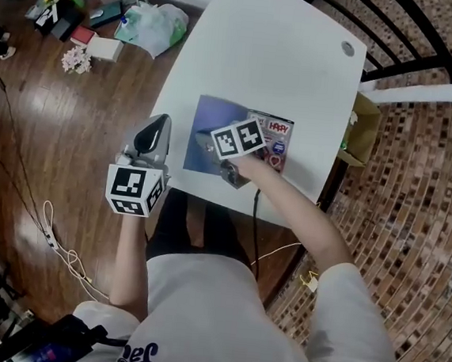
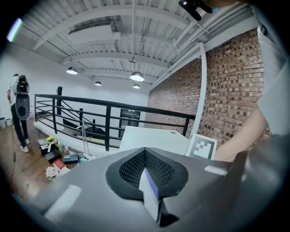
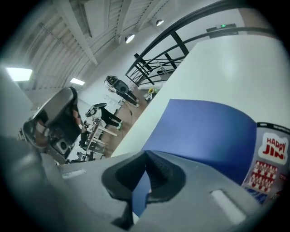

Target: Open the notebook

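The notebook (image 1: pixel 238 140) lies on the white table (image 1: pixel 277 62), near its front edge. A blue sheet (image 1: pixel 211 127) forms its left part and a printed panel with red letters (image 1: pixel 277 141) its right part. My right gripper (image 1: pixel 200 140) reaches over the blue part with its jaws shut. In the right gripper view the blue sheet (image 3: pixel 213 131) runs under the shut tips (image 3: pixel 145 154); I cannot tell whether they pinch it. My left gripper (image 1: pixel 158 122) hangs off the table's left edge above the floor, jaws (image 2: pixel 145 152) shut, holding nothing.
A cardboard box (image 1: pixel 362 134) stands against the table's right side. Bags, boxes and flowers (image 1: pixel 106 21) litter the wooden floor at the back left. A black railing (image 1: pixel 414 43) runs behind the table. A white cable (image 1: pixel 61 240) trails on the floor. A person (image 2: pixel 19 113) stands far off.
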{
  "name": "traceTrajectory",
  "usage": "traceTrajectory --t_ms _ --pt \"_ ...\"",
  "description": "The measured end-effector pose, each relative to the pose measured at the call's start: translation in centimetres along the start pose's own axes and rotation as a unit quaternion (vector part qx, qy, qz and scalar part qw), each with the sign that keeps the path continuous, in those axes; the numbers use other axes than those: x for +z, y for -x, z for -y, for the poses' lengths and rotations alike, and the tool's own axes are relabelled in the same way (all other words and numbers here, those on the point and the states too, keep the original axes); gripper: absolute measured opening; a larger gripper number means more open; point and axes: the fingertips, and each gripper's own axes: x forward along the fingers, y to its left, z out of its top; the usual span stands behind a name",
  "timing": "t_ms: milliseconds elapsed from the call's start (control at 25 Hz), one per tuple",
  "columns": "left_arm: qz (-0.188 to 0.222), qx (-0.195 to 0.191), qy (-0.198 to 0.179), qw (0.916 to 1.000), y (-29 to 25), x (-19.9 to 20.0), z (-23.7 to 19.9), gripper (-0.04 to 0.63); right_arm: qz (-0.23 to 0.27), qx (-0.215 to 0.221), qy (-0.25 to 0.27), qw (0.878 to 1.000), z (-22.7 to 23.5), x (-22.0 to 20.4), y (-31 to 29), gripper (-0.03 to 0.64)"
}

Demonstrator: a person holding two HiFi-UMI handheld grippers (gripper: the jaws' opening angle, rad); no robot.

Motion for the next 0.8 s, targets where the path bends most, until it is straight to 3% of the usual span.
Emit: traceTrajectory --t_ms 240,440,600,800 --pt "-0.005 -0.021 0.004 0.9998 0.3 -0.6 -0.4 0.017 -0.025 -0.073 -0.007 0.997 1.7 -1.0 -1.5 -0.015" --pt "0.007 -0.045 0.006 0.9989 0.7 0.5 -0.4 0.017 0.001 -0.103 -0.036 0.994 1.6 -0.8 -0.9 -0.015" --pt "0.049 -0.086 -0.005 0.9951 0.1 4.0 1.8 0.017 0.107 -0.141 -0.032 0.984 -0.4 1.7 4.0 -0.015" --pt "0.077 -0.138 -0.027 0.9871 0.6 7.0 7.5 0.017 0.277 -0.197 0.012 0.940 -5.5 2.2 14.9 -0.015"
